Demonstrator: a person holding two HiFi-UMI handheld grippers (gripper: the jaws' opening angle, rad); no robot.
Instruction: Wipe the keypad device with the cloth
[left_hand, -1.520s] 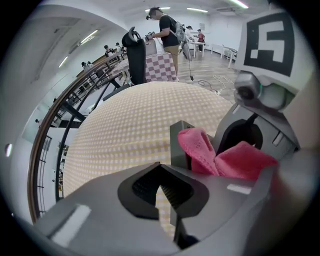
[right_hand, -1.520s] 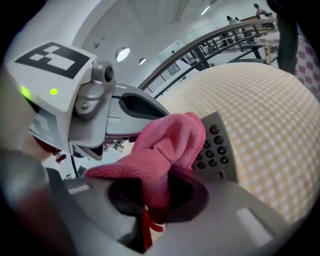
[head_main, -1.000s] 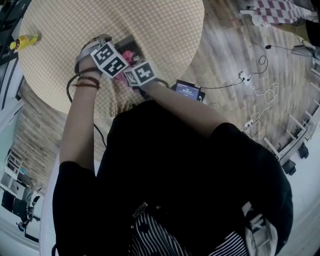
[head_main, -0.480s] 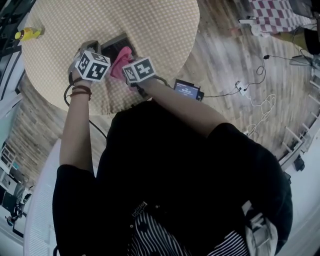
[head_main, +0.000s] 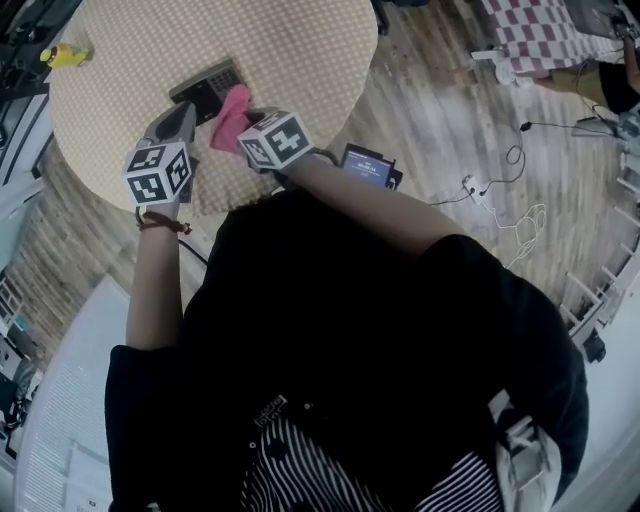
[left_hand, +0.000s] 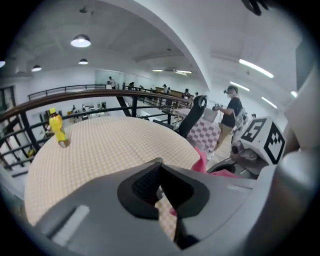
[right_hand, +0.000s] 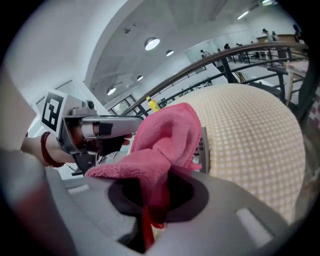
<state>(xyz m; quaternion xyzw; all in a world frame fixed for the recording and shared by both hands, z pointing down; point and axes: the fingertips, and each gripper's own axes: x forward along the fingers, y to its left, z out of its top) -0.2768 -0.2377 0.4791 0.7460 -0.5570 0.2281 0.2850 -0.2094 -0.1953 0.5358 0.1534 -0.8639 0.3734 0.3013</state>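
right gripper, clamped on the pink cloth, should drag its fold flat across the keypad device while the left gripper, seemingly closed empty, braces its edge.

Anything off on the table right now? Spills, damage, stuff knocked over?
Nothing stands out. The keypad device lies flat on the table, the yellow bottle stands upright near the rim, and the pink cloth is bunched in the right hand-held gripper. No spill visible.

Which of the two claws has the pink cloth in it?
The right claw: it is clamped on the pink cloth, while the left claw holds nothing.
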